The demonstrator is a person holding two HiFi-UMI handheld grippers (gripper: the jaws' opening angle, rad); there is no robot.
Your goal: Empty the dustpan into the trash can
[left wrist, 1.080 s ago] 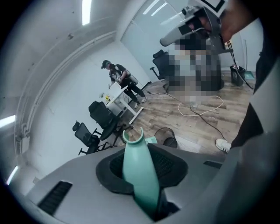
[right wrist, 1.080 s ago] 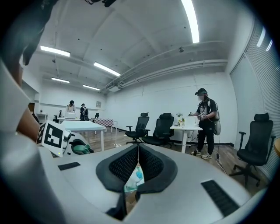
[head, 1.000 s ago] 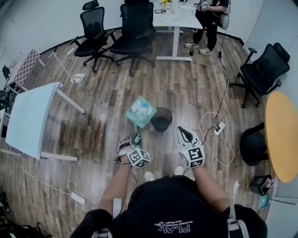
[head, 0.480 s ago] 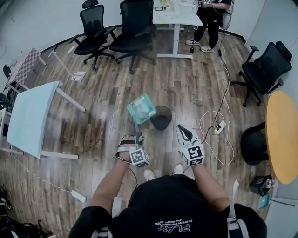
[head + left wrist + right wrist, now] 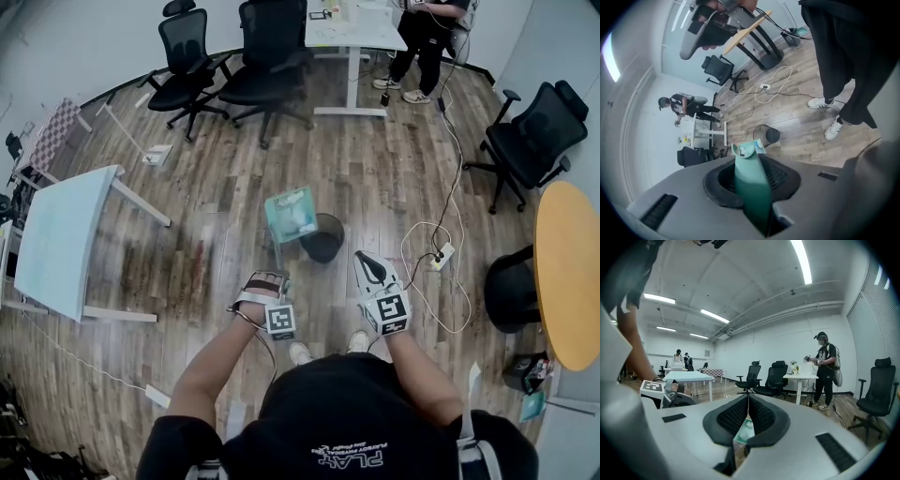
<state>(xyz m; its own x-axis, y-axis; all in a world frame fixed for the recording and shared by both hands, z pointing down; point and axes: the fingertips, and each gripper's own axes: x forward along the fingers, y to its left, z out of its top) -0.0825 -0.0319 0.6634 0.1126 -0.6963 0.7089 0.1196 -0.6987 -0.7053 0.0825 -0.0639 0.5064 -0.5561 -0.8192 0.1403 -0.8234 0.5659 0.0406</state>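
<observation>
Left gripper: jaws clamped on the teal handle of the dustpan. The handle runs straight out between the pads. Gripper angled down toward the floor.

Right gripper: jaws closed on each other, nothing held. It is raised just right of the left one, roughly level, near the body.

Dustpan: held off the floor at the far end of the handle, with pale scraps visible in the tray. In the head view its right corner overlaps the left rim of the trash can. Cannot tell whether the two touch. In the left gripper view the tray sits just beside the can's mouth, not centred over it.

Trash can: small, black and round. It stands upright on the wood floor just ahead of the person's shoes.

Room around:
- Left: bare floor between the can and the white table. The table's near corner and legs are well apart from the dustpan.
- Ahead: open floor up to two black office chairs and a white desk. A second person stands at the desk.
- Right: a white cable loops across the floor to a power strip near the can. Beyond are another black chair and the curved edge of a yellow round table.
</observation>
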